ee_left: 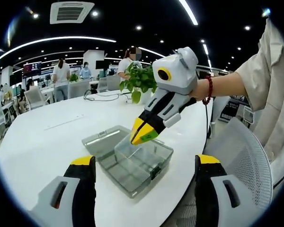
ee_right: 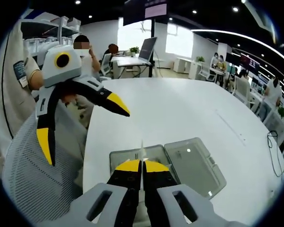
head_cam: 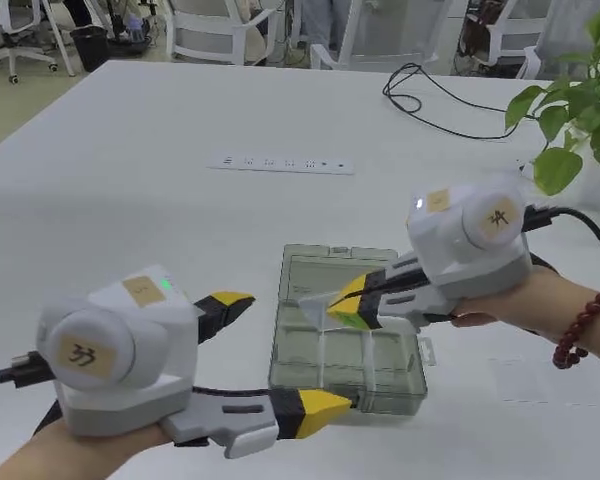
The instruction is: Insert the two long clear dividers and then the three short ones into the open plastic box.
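Right gripper view: right claw (ee_right: 142,166) pinching a thin clear plastic divider (ee_right: 142,150) edge-on, above the open clear plastic box (ee_right: 191,165) on the white counter (ee_right: 180,113). Left gripper view: left claw (ee_left: 145,161) spread wide, box just ahead. Head view: left claw spread at the box's near-left corner.

Left gripper (head_cam: 295,350) and right gripper (head_cam: 342,306) are white, grey, yellow-tipped; divider (ee_right: 142,149) clear, box (head_cam: 320,272) smoky-clear, table (head_cam: 160,220) white.

I see a white table (head_cam: 130,210) — on it the open plastic box (head_cam: 325,268) sits directly under the jaws of my right gripper (head_cam: 345,302); beyond the jaws lie a white power strip (head_cam: 280,163) and, farther off, a black cable (head_cam: 458,129).
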Action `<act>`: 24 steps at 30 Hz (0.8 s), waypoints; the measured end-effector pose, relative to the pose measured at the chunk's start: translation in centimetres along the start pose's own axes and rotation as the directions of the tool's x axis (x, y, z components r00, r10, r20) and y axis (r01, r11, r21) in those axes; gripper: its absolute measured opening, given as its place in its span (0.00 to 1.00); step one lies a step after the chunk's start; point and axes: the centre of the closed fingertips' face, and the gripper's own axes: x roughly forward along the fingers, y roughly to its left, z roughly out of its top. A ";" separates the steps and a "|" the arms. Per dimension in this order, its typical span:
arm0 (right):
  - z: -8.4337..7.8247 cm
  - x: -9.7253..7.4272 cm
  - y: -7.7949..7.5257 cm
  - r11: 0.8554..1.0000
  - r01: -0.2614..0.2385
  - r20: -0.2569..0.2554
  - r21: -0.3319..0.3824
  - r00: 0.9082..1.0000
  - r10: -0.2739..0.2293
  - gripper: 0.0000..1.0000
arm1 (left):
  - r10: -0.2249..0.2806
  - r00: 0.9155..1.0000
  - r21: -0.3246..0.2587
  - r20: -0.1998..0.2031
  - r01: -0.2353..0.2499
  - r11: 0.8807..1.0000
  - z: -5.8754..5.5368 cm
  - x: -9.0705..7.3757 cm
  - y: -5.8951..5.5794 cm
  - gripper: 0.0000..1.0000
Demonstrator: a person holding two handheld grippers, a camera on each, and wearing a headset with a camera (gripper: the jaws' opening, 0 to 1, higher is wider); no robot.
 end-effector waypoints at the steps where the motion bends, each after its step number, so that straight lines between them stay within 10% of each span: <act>1: -0.1 0.0 0.0 1.000 -0.004 -0.002 0.007 1.000 0.004 0.02 | 0.000 1.000 -0.003 -0.001 0.000 1.000 0.0 0.0 0.0 0.89; 24: -1.0 0.9 -0.2 0.999 -0.020 -0.043 0.029 0.999 0.022 0.02 | 0.001 1.000 0.011 -0.011 -0.001 1.000 -0.2 -0.1 -0.3 0.98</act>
